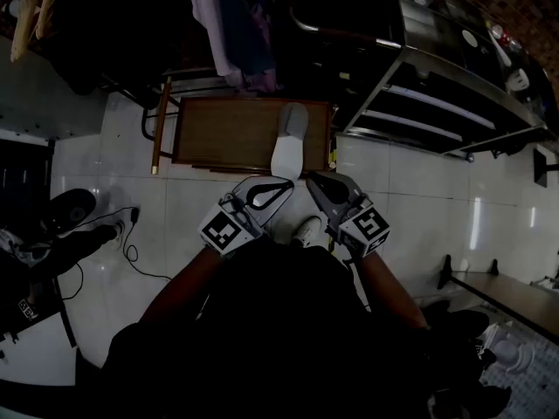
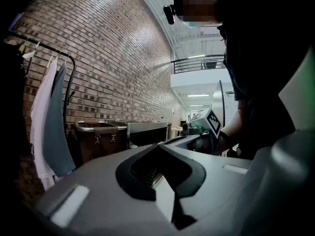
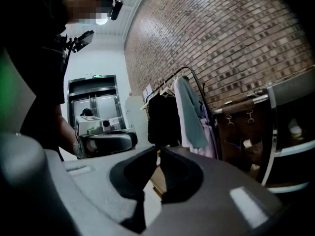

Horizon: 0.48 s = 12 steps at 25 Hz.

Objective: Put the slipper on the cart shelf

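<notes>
A pale grey slipper (image 1: 287, 143) lies lengthwise on the right part of a brown wooden shelf (image 1: 229, 133), its near end at the shelf's front edge. Both grippers hang just short of that edge, above the white tile floor. My left gripper (image 1: 286, 185) is shut and empty, its tips meeting close below the slipper's near end. My right gripper (image 1: 311, 180) is beside it, also shut with nothing between its fingers. In the left gripper view the left gripper (image 2: 158, 147) shows closed tips, and so does the right gripper (image 3: 158, 150) in the right gripper view.
Clothes hang on a rack (image 1: 238, 26) behind the brown shelf. A steel cart (image 1: 439, 96) with several shelves stands at the right. A cable (image 1: 131, 236) and dark gear (image 1: 63, 212) lie on the floor at left. The person's white shoe (image 1: 307, 230) is under the grippers.
</notes>
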Tool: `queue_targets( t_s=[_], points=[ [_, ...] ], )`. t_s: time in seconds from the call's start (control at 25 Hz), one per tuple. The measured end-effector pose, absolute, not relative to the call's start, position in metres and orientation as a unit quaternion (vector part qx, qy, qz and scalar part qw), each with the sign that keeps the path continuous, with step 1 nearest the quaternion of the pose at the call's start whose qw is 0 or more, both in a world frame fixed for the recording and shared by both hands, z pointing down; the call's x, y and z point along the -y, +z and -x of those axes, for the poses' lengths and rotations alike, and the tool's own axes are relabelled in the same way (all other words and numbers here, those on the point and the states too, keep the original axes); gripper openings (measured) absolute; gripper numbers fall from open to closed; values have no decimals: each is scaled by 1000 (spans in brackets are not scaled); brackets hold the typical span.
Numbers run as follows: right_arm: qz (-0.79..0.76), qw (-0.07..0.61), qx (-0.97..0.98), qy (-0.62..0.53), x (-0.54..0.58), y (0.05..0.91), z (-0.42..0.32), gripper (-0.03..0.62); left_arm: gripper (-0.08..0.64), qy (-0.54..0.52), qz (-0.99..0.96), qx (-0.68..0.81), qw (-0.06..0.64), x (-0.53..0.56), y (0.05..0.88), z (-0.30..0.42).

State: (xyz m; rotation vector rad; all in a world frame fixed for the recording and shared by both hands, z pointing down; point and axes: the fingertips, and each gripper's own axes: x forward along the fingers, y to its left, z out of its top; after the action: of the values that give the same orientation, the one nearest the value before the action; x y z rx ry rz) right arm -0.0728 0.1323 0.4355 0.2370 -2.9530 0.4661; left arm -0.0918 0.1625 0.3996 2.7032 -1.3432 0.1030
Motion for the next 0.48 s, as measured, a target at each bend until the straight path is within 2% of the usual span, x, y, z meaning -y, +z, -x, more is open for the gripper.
queue_targets(
  t_s=[0.2, 0.48],
  points=[
    [-83, 110, 974, 180, -110, 475, 69, 29, 3, 48, -890, 449, 62, -150, 411, 90],
    [-121, 177, 951, 224, -90, 548, 96, 128, 3, 49, -900, 427, 72, -127, 432, 114]
  ],
)
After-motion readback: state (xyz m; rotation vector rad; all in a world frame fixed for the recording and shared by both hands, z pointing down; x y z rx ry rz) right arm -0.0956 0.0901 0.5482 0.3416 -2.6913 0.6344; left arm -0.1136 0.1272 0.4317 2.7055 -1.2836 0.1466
